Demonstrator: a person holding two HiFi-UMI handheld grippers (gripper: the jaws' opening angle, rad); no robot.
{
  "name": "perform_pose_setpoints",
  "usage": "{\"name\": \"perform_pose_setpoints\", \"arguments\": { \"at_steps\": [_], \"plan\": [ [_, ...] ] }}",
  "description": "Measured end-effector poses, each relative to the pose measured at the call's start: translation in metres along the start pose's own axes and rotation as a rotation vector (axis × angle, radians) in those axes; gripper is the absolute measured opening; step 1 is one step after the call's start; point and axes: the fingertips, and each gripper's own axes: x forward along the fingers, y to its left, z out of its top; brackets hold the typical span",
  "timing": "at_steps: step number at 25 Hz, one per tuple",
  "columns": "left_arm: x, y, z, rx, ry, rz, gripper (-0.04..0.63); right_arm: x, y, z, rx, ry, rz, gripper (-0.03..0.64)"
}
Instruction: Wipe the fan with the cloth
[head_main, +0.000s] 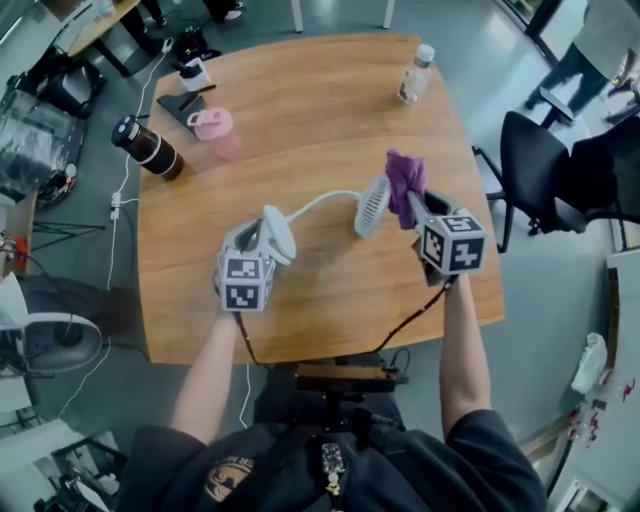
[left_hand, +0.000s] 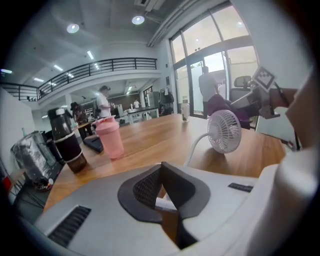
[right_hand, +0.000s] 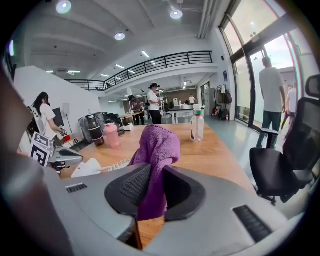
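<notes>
Gleaming wooden table (head_main: 330, 130); balconied hall (left_hand: 115, 64)

I'm in a big open office or lab hall: beyond my right tongs (right_hand: 150, 180) a mezzanine railing (right_hand: 150, 65) runs under ceiling lights (right_hand: 119, 36), people (right_hand: 154, 102) stand farther off, tall glass doors (right_hand: 250, 85) rise to the right, and an office chair (right_hand: 280, 170) flanks my tabletop (right_hand: 215, 150).

Small white fan (head_main: 372, 207): round grille head standing on edge, thin curved neck arcing over to its oval base, which is clamped in the left gripper (head_main: 270, 237). Purple cloth (head_main: 405, 185): bunched, sticking up from the right gripper (head_main: 413, 206), just beside the fan head.
</notes>
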Motion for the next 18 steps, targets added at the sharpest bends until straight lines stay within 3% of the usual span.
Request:
{"name": "perform_pose_setpoints", "arguments": {
  "at_steps": [4,10,15,18],
  "plan": [
    [0.019,-0.028,0.011,0.086,0.024,-0.03,0.0,0.014,-0.003,-0.007,0.054,-0.001,0.038,0.08],
    [0.034,-0.031,0.003,0.16,0.093,0.003,0.0,0.05,-0.01,-0.035,0.103,0.075,0.086,0.08],
    [0.035,-0.034,0.006,0.129,0.101,0.006,0.0,0.066,0.002,-0.079,0.08,0.198,0.111,0.079],
    [0.034,-0.036,0.006,0.114,0.103,0.011,0.0,0.057,0.027,-0.094,0.063,0.217,0.141,0.078]
  ]
}}
